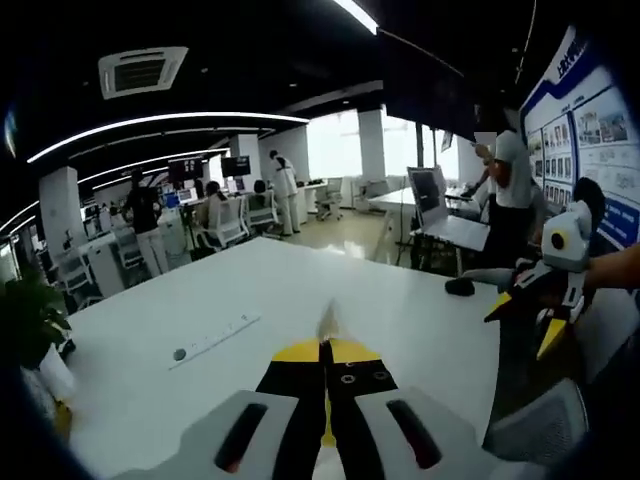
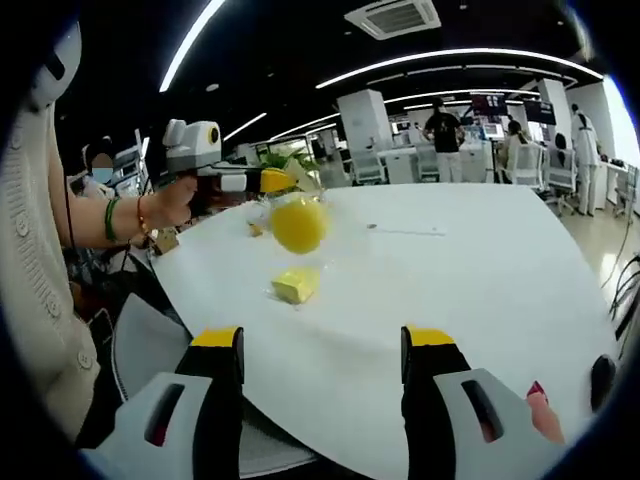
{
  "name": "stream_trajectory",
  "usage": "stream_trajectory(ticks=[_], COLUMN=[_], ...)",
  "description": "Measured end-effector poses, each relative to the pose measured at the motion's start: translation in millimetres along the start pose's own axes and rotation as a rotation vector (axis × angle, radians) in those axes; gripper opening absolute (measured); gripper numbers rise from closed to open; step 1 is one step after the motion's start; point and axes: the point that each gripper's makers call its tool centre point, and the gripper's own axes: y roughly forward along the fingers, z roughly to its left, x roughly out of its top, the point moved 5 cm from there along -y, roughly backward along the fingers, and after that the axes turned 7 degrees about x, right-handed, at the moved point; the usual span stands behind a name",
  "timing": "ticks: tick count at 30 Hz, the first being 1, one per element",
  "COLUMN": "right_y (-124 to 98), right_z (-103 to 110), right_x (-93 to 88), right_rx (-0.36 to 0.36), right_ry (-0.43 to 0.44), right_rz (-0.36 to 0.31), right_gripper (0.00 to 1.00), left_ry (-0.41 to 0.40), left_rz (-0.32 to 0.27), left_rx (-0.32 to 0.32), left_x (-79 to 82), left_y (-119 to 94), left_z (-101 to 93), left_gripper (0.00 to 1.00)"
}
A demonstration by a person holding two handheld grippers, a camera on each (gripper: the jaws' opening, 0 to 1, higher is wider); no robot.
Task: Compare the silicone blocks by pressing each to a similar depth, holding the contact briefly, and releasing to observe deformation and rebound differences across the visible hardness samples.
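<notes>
Right gripper (image 2: 320,350) sits lowest in the right gripper view, jaws spread wide with nothing between them, aimed across the white table (image 2: 480,280). Ahead of it, near the table's close edge, a pale yellow silicone block (image 2: 296,285) lies flat on the surface. Beyond it, a rounder yellow sample (image 2: 299,224) looks raised off the table, inside something clear and glossy — can't tell if it's a bag or wrap.

Left gripper (image 2: 295,178) shows in the same view, held in a hand (image 2: 175,203) with bracelets on the wrist, its tips just above the round sample. Seems to be gripping the clear wrap's top and holding it up, but contact is blurred, so that's a guess.

In the left gripper view, that gripper's own jaws (image 1: 327,335) are pressed together; a thin pale sliver sticks out past the tips. Closed for sure; closed on what, can't confirm.

Right gripper (image 1: 540,300) also appears at that view's right edge, off the table's corner. A long ruler-like strip (image 1: 215,338) lies mid-table, likely a depth reference. A dark mouse-like object (image 1: 459,286) sits at the far edge.

Judgement: no pressing yet. Samples still being laid out; open right jaws are ready to approach the flat block.
</notes>
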Motion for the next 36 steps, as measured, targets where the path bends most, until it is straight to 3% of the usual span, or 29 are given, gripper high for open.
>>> stream_trajectory(ticks=[11,17,25,32,36], right_y=[40.1,52.7,64.1,78.9,98.8], right_z=[46.5,61.5,67.9,57.3,52.6], right_x=[22.9,32.7,57.3,101.3,129.0], right_rx=[0.082,0.129,0.217,0.310,0.375], right_ry=[-0.090,-0.152,-0.244,-0.392,-0.481], right_rz=[0.046,0.093,0.154,0.247,0.307], right_gripper=[0.59,0.59,0.60,0.62,0.60], left_ry=[0.009,0.011,0.019,0.056,0.066], left_rz=[-0.020,-0.021,-0.037,-0.063,-0.073], left_rx=[-0.011,-0.030,-0.067,-0.128,-0.161], left_x=[-3.2,-6.7,0.0,18.1,26.8], left_y=[-71.4,-92.8,-101.0,-97.8,-93.4], left_z=[27.2,33.7,37.2,31.3,28.2], left_gripper=[0.00,0.00,0.00,0.00,0.00])
